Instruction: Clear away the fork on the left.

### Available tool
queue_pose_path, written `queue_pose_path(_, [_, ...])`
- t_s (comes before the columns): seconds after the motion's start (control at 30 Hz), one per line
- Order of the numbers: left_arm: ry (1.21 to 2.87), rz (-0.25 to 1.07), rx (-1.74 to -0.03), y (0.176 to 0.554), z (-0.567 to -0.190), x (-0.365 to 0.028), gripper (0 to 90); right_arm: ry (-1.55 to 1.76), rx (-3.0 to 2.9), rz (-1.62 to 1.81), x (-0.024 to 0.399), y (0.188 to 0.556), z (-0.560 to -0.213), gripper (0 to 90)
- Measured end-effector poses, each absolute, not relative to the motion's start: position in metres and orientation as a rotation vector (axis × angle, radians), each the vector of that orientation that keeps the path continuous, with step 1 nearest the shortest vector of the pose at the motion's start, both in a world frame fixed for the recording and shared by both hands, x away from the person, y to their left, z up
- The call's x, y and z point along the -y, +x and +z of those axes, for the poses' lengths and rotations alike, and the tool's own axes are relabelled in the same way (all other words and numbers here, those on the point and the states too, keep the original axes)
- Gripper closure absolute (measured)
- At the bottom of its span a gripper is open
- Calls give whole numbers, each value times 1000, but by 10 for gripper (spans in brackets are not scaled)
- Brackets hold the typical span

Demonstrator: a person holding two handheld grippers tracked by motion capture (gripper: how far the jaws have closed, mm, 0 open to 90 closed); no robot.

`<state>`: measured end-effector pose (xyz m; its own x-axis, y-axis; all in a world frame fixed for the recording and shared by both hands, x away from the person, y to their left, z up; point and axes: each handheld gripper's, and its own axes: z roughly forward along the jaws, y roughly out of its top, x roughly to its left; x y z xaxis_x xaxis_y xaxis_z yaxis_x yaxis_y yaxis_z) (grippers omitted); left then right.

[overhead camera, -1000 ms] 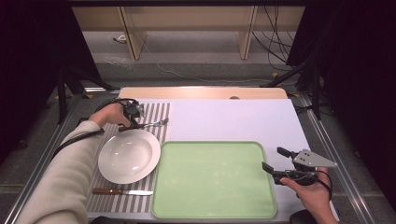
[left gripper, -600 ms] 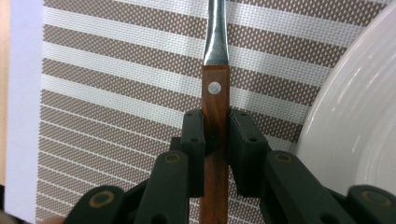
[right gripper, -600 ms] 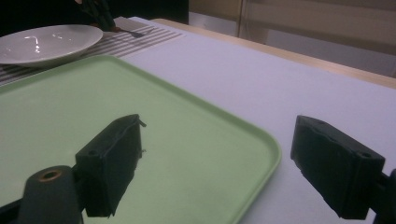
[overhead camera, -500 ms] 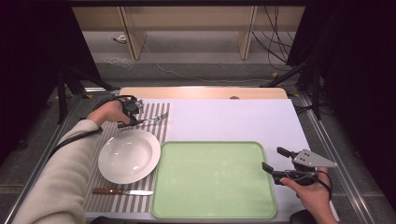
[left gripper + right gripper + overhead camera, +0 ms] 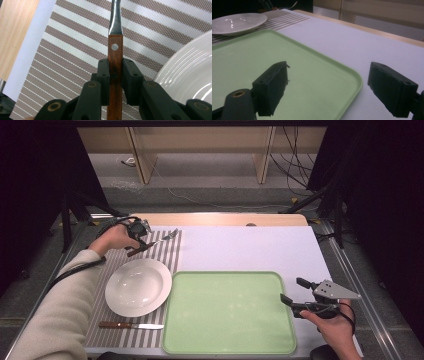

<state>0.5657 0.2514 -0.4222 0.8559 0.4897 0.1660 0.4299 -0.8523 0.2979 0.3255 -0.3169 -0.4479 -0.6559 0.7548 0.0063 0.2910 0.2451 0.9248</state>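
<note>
The fork (image 5: 161, 239) lies at the far end of the striped mat (image 5: 167, 255), beyond the plate (image 5: 138, 286), its wooden handle clamped in the left gripper (image 5: 115, 80). This looks like a pick-up; next comes a lift clear of the plate rim. The right gripper (image 5: 327, 90) hangs with jaws apart over the tray's (image 5: 227, 312) near right corner, with bare white table beyond.

No text, label, brand, number or sign is showing legibly anywhere in these views. The fork's wooden handle (image 5: 115, 82) is showing a plain metal rivet and no stamp, and the striped placemat (image 5: 75, 50), the white plate (image 5: 138, 286), the green tray (image 5: 227, 312) and the knife (image 5: 131, 325) are all lying unmarked.
</note>
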Motion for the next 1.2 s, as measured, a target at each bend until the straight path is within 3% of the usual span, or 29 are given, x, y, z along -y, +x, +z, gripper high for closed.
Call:
queue_pose_path(0.8, [2651,326,-978,536,-401,-237,765,955,-2078,1391,317,326,-448,175])
queue_pose_path(1.2, [2497,357,-1190,515,-389,-225,765,953,-2079,1392,317,325,-448,175])
